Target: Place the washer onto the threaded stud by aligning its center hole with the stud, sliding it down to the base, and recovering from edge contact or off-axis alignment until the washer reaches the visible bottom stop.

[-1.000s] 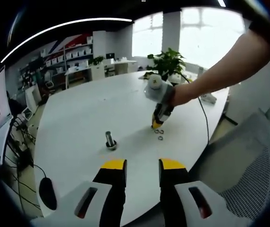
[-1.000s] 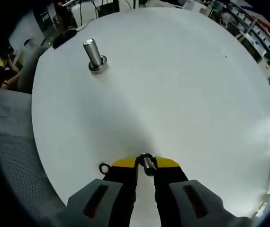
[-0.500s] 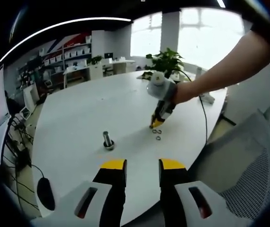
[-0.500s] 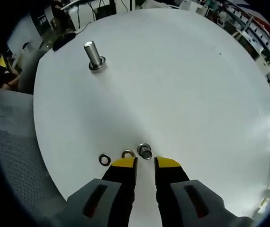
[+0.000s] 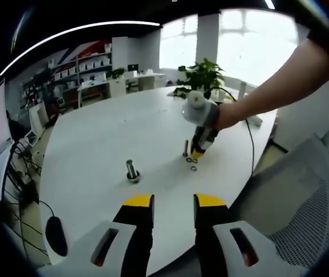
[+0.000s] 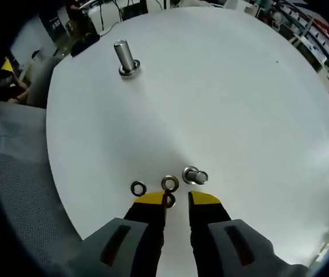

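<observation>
On a white desk [image 6: 228, 92], the right claw [image 6: 177, 199] hovers with jaws slightly spread over three washers [image 6: 169, 183] beside a short stud [image 6: 194, 175]. A taller stud [image 6: 126, 57] stands well apart. The left claw [image 5: 174, 203] waits, jaws parted and empty.

shiny metal washers [image 6: 169, 183] and stud [image 6: 194, 175] on matt white table [image 6: 222, 86].

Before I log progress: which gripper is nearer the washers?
Right. The right gripper hangs directly over the washers, tips almost touching one; the left gripper stays back near the table edge.
</observation>
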A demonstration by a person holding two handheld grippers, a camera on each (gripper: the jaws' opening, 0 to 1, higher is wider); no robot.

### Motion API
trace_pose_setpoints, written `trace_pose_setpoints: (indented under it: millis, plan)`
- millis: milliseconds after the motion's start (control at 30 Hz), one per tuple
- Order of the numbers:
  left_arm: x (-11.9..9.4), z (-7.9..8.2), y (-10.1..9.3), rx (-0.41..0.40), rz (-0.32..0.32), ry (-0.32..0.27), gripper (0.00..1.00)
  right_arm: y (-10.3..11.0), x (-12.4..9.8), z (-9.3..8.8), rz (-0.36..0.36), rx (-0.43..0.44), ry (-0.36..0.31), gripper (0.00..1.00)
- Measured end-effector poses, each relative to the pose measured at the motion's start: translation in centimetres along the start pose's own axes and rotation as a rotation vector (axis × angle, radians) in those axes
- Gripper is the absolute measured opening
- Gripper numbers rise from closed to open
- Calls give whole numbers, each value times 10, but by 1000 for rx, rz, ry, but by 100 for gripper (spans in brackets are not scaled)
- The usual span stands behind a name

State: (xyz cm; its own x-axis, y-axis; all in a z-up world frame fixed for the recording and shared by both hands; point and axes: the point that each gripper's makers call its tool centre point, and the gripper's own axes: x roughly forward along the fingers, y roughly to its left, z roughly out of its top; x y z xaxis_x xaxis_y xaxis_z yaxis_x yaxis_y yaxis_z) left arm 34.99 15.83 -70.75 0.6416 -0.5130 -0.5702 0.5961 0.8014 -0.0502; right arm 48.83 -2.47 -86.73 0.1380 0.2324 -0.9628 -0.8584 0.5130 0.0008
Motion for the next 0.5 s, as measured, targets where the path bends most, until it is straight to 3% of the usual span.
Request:
trace_pose_setpoints:
  millis: [500]
  plan:
    - [0,0,1,-1,5,1,25,7,-1,-8,11,-45,6,19]
